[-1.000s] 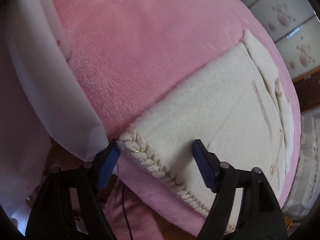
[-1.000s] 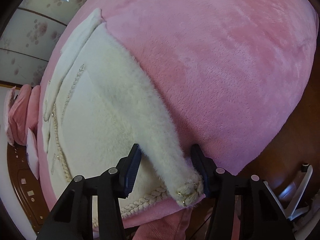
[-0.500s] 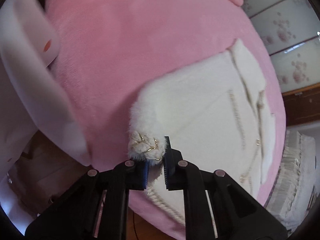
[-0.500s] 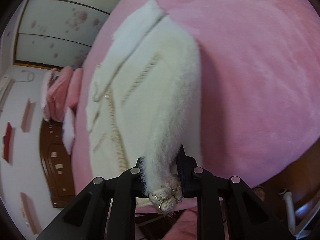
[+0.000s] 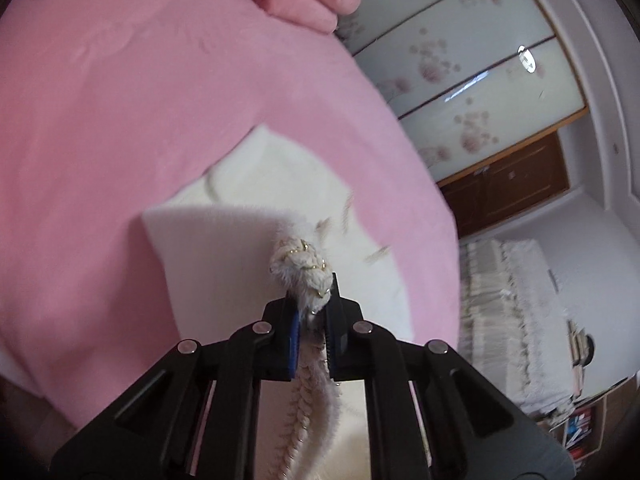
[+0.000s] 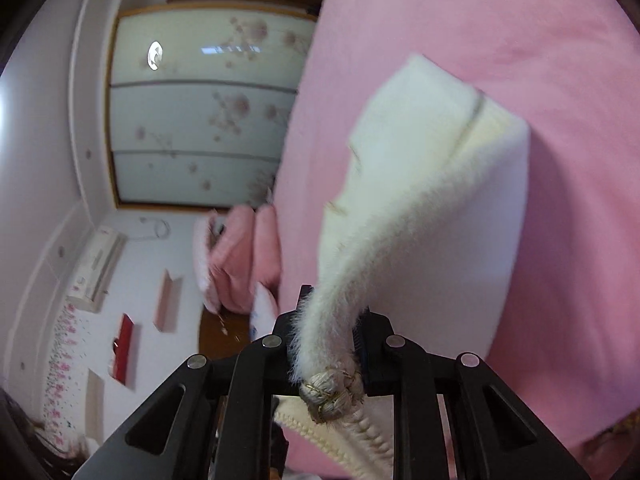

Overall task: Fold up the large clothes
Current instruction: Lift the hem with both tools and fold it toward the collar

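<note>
We have the coat [image 5: 256, 236] by its two near corners, and most of it lies on the pink bed [image 5: 120, 100] with the near part raised off the cover. Our left gripper [image 5: 311, 322] is clamped on one braided hem corner; its jaws have just been closing, and the braid [image 5: 304, 264] bunches up between the pads. Our right gripper [image 6: 332, 332] pinches the other corner, jaws likewise just closed in, with the fluffy edge and its knotted braid squeezed between them.

We judge the coat soft and limp: it sags between our grips and drapes in a slack curve in the right view, so it will not hold a shape by itself. The pile looks thick and plush, which suggests some weight for a garment and a fold that will sit bulky. The fuzz may slip under the pads, so the braid is the better hold: it is denser and ridged. The gold thread worked into it could snag, so we should avoid dragging. We keep both corners level to stop the cloth twisting.
</note>
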